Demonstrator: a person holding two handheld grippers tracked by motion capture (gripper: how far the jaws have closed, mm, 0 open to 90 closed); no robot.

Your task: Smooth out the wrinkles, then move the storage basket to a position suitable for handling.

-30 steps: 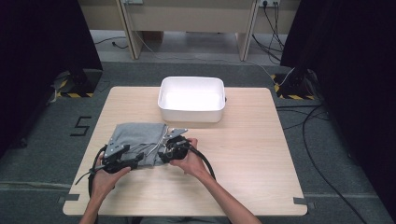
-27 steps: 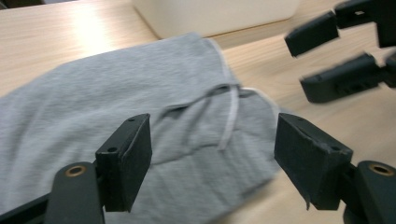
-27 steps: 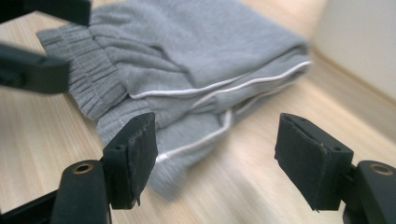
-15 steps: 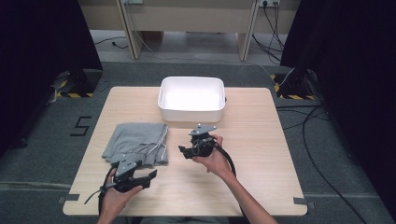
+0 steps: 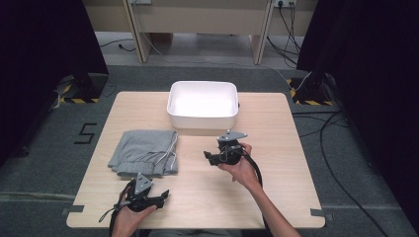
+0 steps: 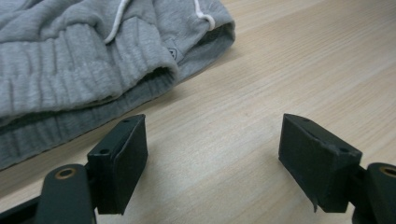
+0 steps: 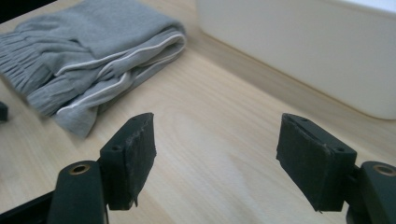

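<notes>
Grey ribbed-knit folded garment with white drawstring (image 5: 146, 153) lies flat on pale wooden bench (image 5: 276, 197), left of centre, just in front of white rectangular plastic tub (image 5: 202, 104). Left gripper (image 6: 212, 154) released, jaws just opening, nothing between; sits near garment's front edge. Right gripper (image 7: 215, 156) released, empty, right of garment. Step judged: fold finished, hands clear. Next move calls for regrasping garment edges, lifting into tub.

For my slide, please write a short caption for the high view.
Folded grey garment lies on the wooden table before a white bin; left gripper and right gripper, both open, flank it.
</notes>
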